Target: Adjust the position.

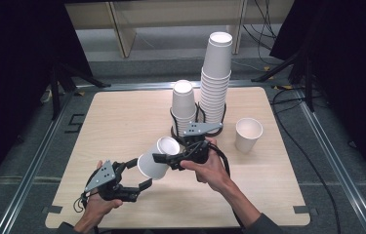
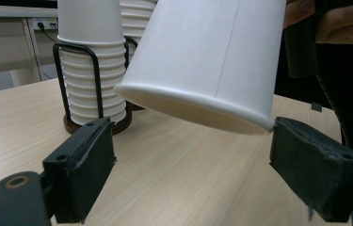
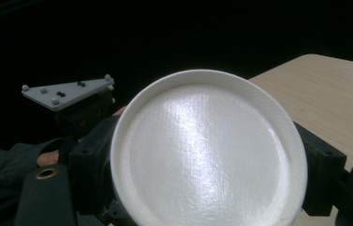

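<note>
A person works at a light wooden table (image 1: 122,122) with a handheld gripper in each hand. The right gripper (image 1: 163,158) holds a white paper cup (image 1: 157,158) above the table's near middle, tipped on its side, its jaws clamped across the cup's base end; in the right gripper view the cup's round bottom (image 3: 207,150) sits between the two black jaws. The left gripper (image 1: 141,173) sits just below and beside the cup's open rim, its jaws apart and not pressing on it; in the left gripper view the rim (image 2: 197,110) hangs between and just above the two pads (image 2: 87,167), one edge touching or nearly touching the right pad. Behind stand two stacks of paper cups (image 1: 214,78) in a black wire holder (image 1: 197,127), and a single upright cup (image 1: 248,134) to the right. To take the cup cleanly, the left jaws should probably rise to straddle the wall near the rim and close gently, so the thin paper does not crumple, before the right jaws let go.
</note>
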`<state>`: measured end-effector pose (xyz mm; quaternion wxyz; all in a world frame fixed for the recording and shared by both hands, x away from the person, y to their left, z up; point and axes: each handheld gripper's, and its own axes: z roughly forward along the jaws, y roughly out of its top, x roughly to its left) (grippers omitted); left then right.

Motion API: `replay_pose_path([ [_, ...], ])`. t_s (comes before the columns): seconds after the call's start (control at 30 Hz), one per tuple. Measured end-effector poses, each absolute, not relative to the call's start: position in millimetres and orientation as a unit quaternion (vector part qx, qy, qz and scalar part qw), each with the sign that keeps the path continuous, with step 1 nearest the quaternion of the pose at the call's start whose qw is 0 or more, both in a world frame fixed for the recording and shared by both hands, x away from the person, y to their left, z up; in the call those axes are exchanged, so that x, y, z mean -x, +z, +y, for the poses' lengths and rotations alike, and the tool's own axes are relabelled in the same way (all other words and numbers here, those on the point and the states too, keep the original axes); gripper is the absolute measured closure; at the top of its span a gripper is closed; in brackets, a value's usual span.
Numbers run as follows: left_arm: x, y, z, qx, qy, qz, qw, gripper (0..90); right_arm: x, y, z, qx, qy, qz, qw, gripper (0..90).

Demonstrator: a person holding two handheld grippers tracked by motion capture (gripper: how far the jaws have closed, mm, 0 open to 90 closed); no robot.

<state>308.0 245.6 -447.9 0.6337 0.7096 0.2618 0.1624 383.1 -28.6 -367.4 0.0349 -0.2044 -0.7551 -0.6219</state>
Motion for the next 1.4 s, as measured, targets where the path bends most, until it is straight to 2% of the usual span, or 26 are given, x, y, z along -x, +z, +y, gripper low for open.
replay_pose_path([
  [0.23, -307, -447, 242, -0.707, 0.166, 0.262, 0.636, 5.3, -380, -368, -25, 0.212, -0.633, -0.741, 0.071, 24.6],
  [0.33, -307, -447, 241, -0.704, 0.171, 0.269, 0.635, 0.0, -379, -368, -22, 0.203, -0.633, -0.744, 0.067, 24.6],
  [0.43, -307, -447, 242, -0.703, 0.175, 0.266, 0.636, 0.0, -377, -370, -20, 0.206, -0.631, -0.743, 0.089, 24.6],
  [0.53, -307, -447, 241, -0.704, 0.175, 0.262, 0.636, 0.0, -378, -374, -16, 0.194, -0.641, -0.739, 0.082, 24.6],
  [0.73, -306, -447, 241, -0.706, 0.176, 0.251, 0.638, 0.0, -375, -377, -9, 0.197, -0.636, -0.738, 0.108, 24.6],
  [0.8, -306, -447, 241, -0.704, 0.179, 0.25, 0.64, 0.0, -377, -380, -9, 0.195, -0.642, -0.735, 0.101, 24.6],
  [0.87, -305, -447, 242, -0.706, 0.181, 0.249, 0.637, 0.0, -375, -380, -8, 0.21, -0.638, -0.731, 0.124, 24.7],
  [0.9, -305, -447, 242, -0.705, 0.181, 0.249, 0.639, 0.0, -377, -382, -8, 0.202, -0.642, -0.731, 0.112, 24.7],
  [1.0, -306, -448, 240, -0.701, 0.177, 0.245, 0.646, 0.5, -376, -384, -6, 0.205, -0.641, -0.729, 0.124, 24.6],
  [1.03, -306, -448, 240, -0.703, 0.175, 0.244, 0.645, 1.7, -377, -384, -5, 0.2, -0.642, -0.732, 0.11, 24.6],
  [1.2, -307, -447, 241, -0.71, 0.168, 0.243, 0.639, 6.3, -377, -386, -6, 0.204, -0.638, -0.731, 0.128, 24.6],
  [1.4, -307, -446, 241, -0.719, 0.167, 0.24, 0.631, 8.5, -380, -386, -7, 0.201, -0.632, -0.738, 0.124, 23.6],
])
